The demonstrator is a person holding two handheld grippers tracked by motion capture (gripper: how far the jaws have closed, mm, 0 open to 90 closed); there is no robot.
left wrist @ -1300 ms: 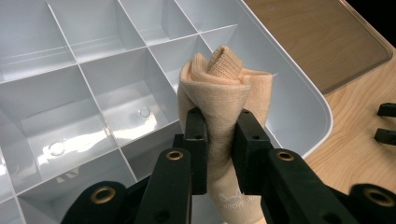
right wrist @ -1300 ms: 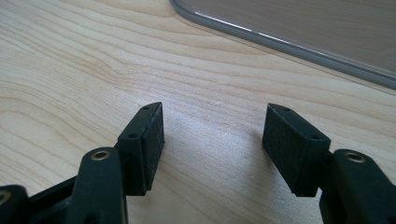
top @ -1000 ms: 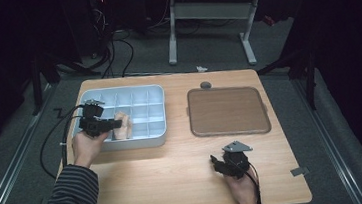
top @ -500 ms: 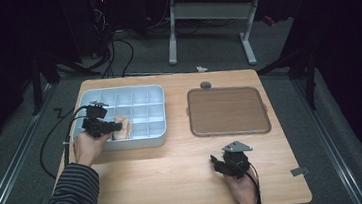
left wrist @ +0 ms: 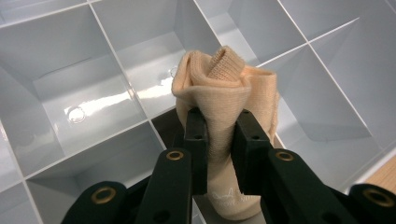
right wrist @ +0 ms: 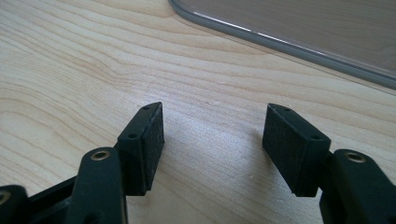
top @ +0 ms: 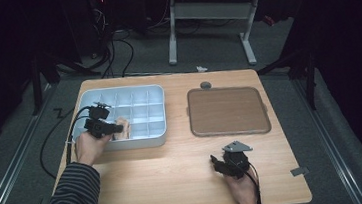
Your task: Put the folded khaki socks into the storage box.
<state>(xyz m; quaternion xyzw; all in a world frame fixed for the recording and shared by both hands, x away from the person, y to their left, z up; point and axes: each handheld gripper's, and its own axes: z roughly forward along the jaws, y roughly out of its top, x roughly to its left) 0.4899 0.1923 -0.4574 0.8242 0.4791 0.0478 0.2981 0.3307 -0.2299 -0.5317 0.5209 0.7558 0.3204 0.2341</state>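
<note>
A rolled beige sock [left wrist: 226, 88] is pinched between the pads of my left gripper [left wrist: 220, 126], which is shut on it. The sock [top: 123, 127] hangs over the near left compartments of the pale blue divided tray [top: 140, 93], and my left gripper [top: 113, 127] reaches in over the tray's front left part. My right gripper [top: 216, 163] rests low over the wooden table near its front edge. In the right gripper view its jaws stand wide apart with only bare wood between them, so my right gripper [right wrist: 212, 140] is open.
A flat brown tray [top: 227, 110] lies on the right half of the table, its rim [right wrist: 280, 39] just beyond my right gripper. A small grey round piece [top: 205, 85] sits behind it. Cables trail from both grippers. Dark floor and desk legs surround the table.
My left gripper with the sock has shifted slightly within the tray's near left corner. The right gripper has stayed put.
</note>
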